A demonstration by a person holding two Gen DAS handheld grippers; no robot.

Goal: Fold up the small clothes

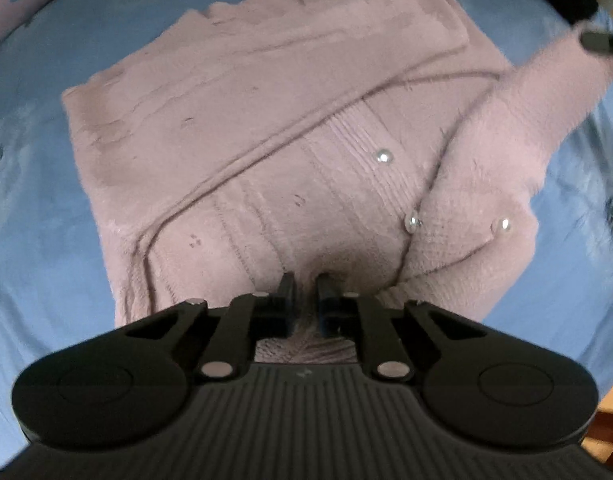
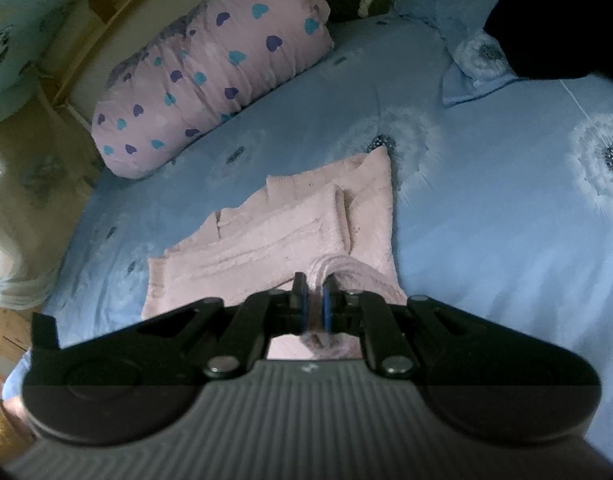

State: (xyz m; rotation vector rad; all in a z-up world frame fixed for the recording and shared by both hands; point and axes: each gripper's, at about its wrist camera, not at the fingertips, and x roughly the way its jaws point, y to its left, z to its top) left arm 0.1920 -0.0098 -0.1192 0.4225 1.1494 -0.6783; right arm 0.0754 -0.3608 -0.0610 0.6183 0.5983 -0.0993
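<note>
Cardigan (image 1: 242, 128), pink knit with pearl buttons, lies partly folded on blue bedspread (image 1: 38, 216). Left gripper (image 1: 305, 286) points steeply down at near hem, fingers pinched on knit. Right gripper (image 2: 315, 290) tilts gently downward, fingers clamped on bunched sleeve cuff (image 2: 338, 268); in left view that sleeve stretches up toward right corner. Heart-print pillow (image 2: 210, 72) beyond, near bed edge.
</note>
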